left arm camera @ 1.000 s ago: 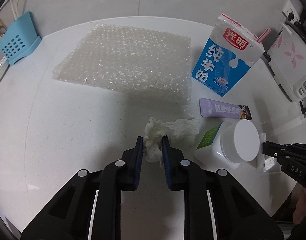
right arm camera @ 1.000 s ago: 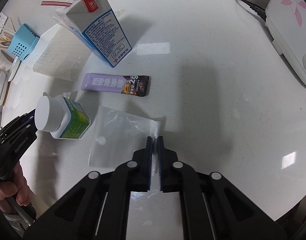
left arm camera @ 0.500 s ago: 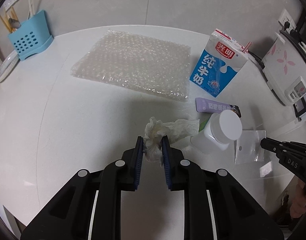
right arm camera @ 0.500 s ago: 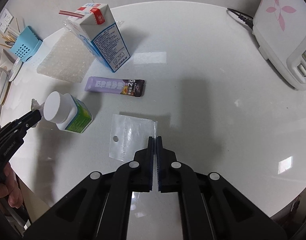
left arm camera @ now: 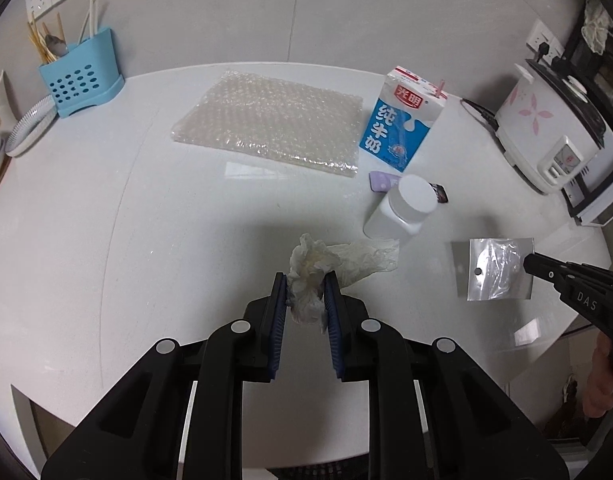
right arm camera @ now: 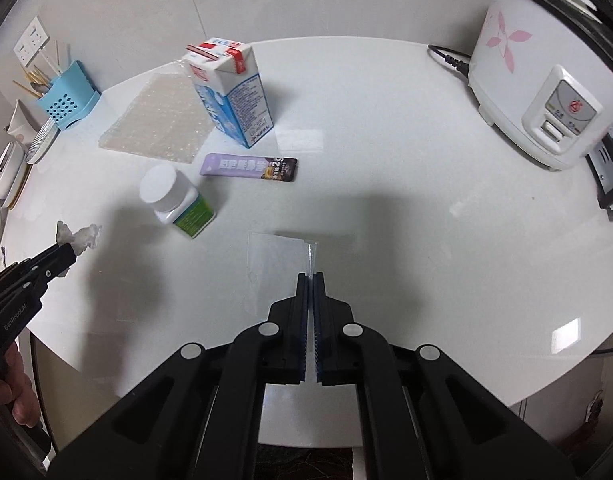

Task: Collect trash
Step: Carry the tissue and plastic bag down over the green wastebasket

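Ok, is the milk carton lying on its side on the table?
No, the milk carton stands upright on the white table, beside the bubble wrap.

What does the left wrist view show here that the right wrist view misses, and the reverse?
Only the left wrist view shows the blue front of the milk carton and the flat face of the clear plastic bag held in the right gripper.

Only the right wrist view shows the white bottle's green label and the whole purple snack wrapper.

Both show the bubble wrap sheet, the white rice cooker and the crumpled white tissue in the left gripper.
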Demonstrator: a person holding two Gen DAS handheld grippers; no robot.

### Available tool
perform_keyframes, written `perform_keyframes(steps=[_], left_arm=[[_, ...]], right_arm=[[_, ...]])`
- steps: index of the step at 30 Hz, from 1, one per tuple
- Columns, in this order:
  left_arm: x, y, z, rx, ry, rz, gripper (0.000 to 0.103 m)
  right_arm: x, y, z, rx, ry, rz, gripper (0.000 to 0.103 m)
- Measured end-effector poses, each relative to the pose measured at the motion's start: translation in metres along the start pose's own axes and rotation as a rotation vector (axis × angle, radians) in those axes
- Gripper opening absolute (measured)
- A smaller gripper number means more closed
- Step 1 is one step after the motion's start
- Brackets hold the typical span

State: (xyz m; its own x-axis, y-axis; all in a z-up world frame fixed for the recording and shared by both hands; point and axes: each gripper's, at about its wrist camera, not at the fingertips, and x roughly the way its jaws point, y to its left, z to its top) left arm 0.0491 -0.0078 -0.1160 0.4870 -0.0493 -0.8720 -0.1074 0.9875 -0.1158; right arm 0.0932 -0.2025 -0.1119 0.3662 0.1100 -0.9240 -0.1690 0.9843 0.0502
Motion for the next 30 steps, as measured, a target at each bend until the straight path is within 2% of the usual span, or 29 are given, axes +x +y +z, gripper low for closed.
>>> perform_keyframes(steps=[16,24,30], left_arm=[[-0.054,0.011,-0.071,0.054,-0.003,-0.059,0.018],[-0.075,0.016,-0.114,0.082,0.011,-0.093,0.018],[-0.076,0.013,-0.153,0.114,0.045,-0.112,0.018]], right_arm=[[-0.056,0.052,-0.07,-0.036,-0.07,0.014,0.002],[-0.067,0.071,-0.111,-0.044,-0.07,0.035,0.002],[-0.068,0.085,-0.149,-0.086,-0.065,0.063,0.002]])
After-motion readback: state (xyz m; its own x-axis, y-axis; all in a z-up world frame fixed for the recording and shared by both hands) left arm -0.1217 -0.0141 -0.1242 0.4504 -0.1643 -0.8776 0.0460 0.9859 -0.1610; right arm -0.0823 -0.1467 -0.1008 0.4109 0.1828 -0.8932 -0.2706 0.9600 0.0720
